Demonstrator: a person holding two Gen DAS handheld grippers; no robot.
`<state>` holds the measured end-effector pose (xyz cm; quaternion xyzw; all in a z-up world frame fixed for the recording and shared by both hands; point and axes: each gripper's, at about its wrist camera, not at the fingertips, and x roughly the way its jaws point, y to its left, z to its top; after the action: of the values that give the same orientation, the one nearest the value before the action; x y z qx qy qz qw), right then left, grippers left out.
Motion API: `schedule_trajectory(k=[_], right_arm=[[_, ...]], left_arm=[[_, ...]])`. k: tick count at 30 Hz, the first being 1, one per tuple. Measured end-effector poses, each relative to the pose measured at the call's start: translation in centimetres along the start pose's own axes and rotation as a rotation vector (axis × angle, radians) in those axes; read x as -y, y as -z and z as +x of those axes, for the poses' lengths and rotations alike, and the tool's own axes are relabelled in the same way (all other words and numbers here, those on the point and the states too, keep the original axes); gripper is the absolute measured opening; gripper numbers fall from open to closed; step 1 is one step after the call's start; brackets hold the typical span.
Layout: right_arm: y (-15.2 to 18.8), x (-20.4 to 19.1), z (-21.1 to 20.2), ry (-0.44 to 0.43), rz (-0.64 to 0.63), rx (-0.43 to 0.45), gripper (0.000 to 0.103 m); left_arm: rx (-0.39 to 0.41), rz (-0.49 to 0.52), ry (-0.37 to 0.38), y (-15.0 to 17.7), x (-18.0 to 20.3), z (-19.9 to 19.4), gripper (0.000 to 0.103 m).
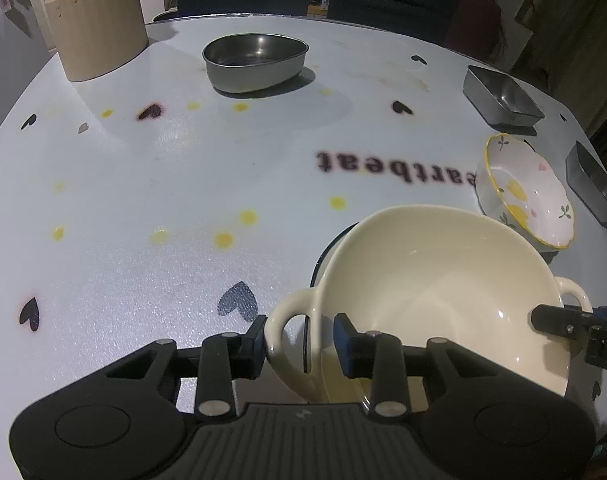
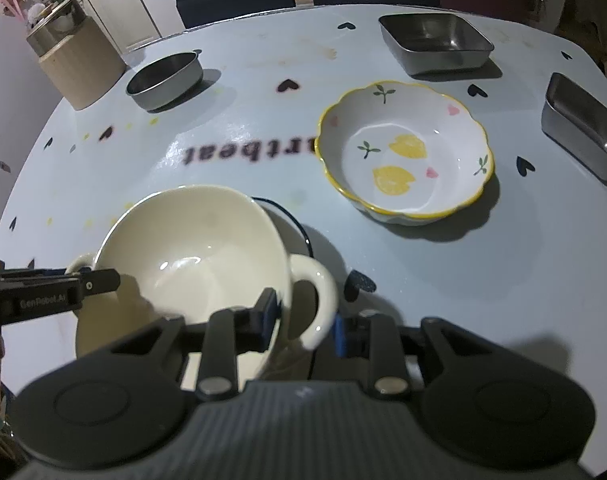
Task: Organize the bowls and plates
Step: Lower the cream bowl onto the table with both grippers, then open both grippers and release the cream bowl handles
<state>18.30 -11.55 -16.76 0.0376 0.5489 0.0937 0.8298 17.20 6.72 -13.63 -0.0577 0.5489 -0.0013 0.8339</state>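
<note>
Cream bowl point(image 1: 431, 280) w/ two loop handles sits near the front of the tabletop point(image 1: 143, 184), on top of a flat plate w/ a dark rim point(image 1: 323, 256) that peeks out at its far side; bowl looks tipped rather than flat, tho fisheye may exaggerate that. Left claw point(image 1: 299, 340) straddles one handle, jaws partly closed, one pad outside the loop and one against the bowl wall; looks like it's gripping the handle, but pad contact isn't sharp. Right claw point(image 2: 307, 320) does the same on the opposite handle point(image 2: 315, 300), one finger inside the rim and one outside the loop; whether it's pinching or just around it, can't tell for sure. Main risk: a two-handed hold on glazed loops is slippery, so if one side is loose the bowl prob. pivots on the other handle and drops onto the plate below, chipping either. Uneven lift would tilt it more and drag the plate along. Next hazard: flower-edged bowl w/ lemon print point(image 2: 403, 152) stands just beside on the right side, so a sideways swing could knock it. Metal square tray point(image 2: 435, 40), second tray at the right edge point(image 2: 579, 128) and round metal pan point(image 2: 167, 80) are well apart, low risk. Tan ribbed container point(image 1: 95, 20) sits far back, no issue.
</note>
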Motion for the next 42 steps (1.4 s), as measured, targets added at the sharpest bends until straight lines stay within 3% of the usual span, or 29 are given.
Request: schedule_trajectory(k=[20, 25, 42], right_arm=[[0.2, -0.2, 1.3, 0.031, -0.036, -0.066, 0.042], [0.5, -1.1, 1.8, 0.081, -0.099, -0.079, 0.047], [0.4, -0.9, 1.9, 0.067, -0.094, -0.078, 0.047]], left_arm=[[0.006, 0.076, -0.001, 0.2, 0.7, -0.1, 0.036], [0.011, 0.091, -0.005, 0.2, 0.9, -0.2, 0.036], [0.003, 0.106, 0.005, 0.2, 0.8, -0.2, 0.038]])
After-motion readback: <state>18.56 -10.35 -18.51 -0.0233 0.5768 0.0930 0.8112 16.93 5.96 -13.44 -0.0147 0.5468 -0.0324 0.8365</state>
